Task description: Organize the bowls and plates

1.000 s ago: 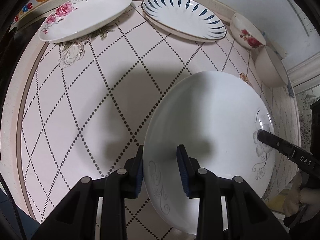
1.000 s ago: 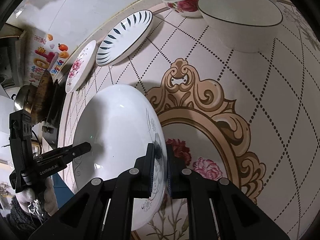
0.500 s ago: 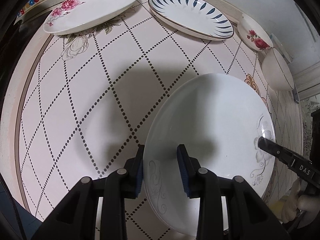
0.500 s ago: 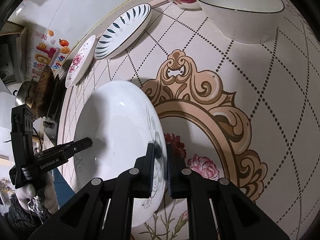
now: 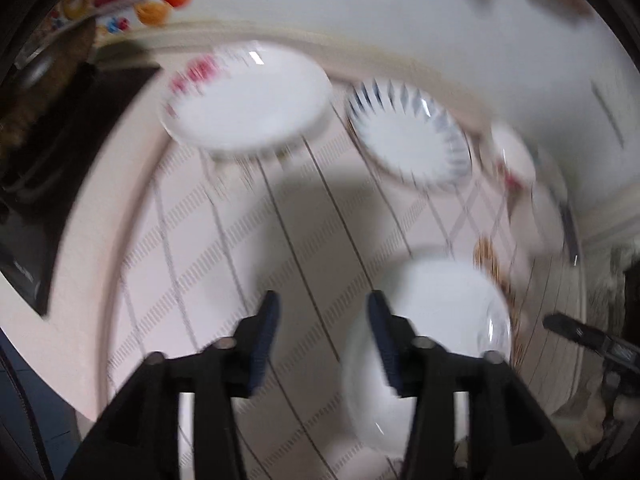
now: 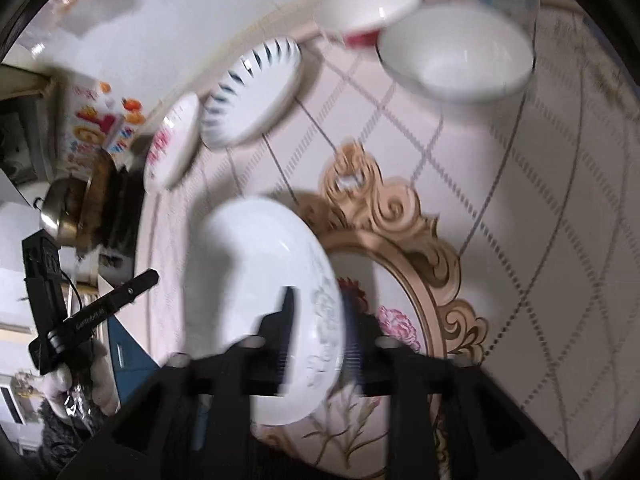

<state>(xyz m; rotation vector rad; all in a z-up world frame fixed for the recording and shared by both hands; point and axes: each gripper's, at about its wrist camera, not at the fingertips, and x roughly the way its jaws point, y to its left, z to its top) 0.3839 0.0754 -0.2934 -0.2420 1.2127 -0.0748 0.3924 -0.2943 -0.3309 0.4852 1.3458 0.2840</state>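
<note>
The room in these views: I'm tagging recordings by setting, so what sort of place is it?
Probably a home kitchen or dining corner: a patterned tablecloth with plates and bowls on it, and a metal pot on a side counter.

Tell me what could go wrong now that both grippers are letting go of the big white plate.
1. The right gripper has just been opening, but the white plate's rim still sits between its jaws; lifting could catch and drag it.
2. The left gripper, also just opening, is beside the rim; its finger could clip the plate.
</note>
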